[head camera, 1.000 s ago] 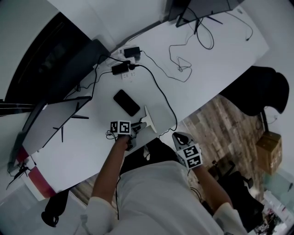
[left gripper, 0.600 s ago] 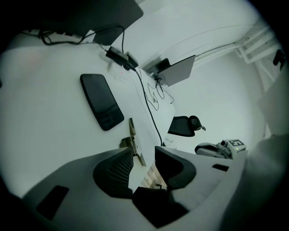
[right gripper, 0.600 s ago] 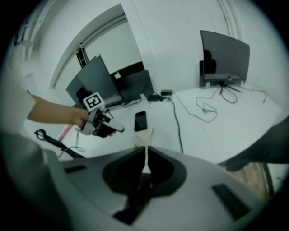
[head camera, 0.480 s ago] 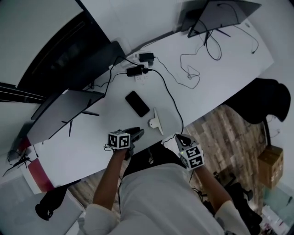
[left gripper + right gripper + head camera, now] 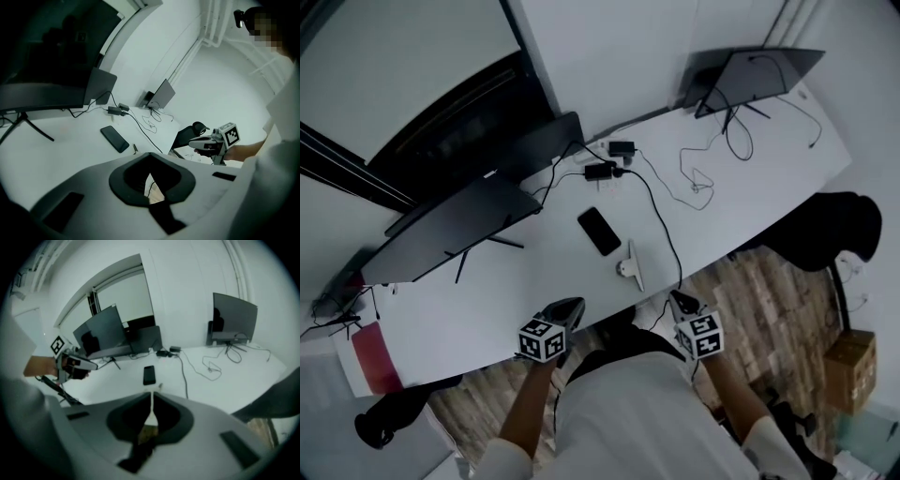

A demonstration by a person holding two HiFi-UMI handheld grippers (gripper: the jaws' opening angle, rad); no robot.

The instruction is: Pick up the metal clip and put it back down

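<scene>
The metal clip (image 5: 630, 265) is a pale flat piece lying on the white table (image 5: 469, 300) near its front edge, just right of a black phone (image 5: 599, 231). My left gripper (image 5: 575, 304) hangs over the table's front edge, well short of the clip. Its jaws have just been closing and are now shut, with nothing between them (image 5: 150, 157). The clip (image 5: 135, 148) shows small beyond them. My right gripper (image 5: 675, 296) is held off the table's edge, shut and empty (image 5: 152, 399). The clip (image 5: 159, 386) lies ahead of it.
Two dark monitors (image 5: 459, 230) stand at the left and a third screen (image 5: 750, 75) at the far right. Cables and power adapters (image 5: 609, 169) cross the table's back. A black chair (image 5: 825, 230) and a cardboard box (image 5: 848, 361) stand on the wooden floor.
My left gripper has drawn back from beside the clip towards the person and risen, and it now hangs at the table's edge. The clip stays on the table. My right gripper rose slightly.
</scene>
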